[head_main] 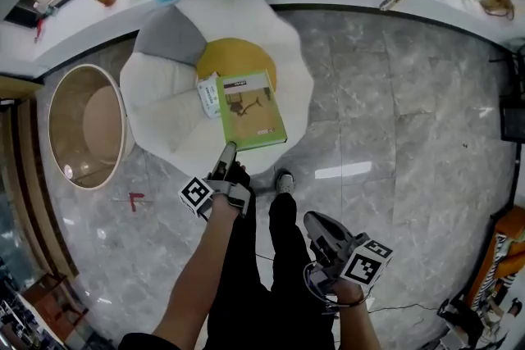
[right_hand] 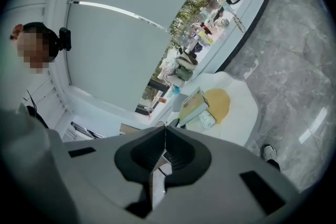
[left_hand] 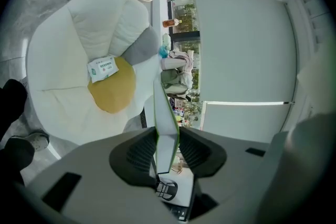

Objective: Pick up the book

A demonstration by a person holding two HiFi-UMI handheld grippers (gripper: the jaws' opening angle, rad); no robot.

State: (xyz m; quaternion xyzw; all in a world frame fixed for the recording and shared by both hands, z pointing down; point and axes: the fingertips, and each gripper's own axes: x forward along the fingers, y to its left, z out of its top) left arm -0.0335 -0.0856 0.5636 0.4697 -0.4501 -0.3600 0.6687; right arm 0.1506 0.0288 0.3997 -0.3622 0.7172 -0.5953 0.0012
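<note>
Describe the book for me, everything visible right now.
The book is a thin, closed paperback with a green-bordered pale cover bearing a brown drawing. The left gripper clamps its near edge, one jaw on each face. It hangs tilted over the white cushion, seemingly lifted clear, near a small white packet.

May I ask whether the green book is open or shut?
Shut: green book shows only its front cover; left gripper pinches its edge.
</note>
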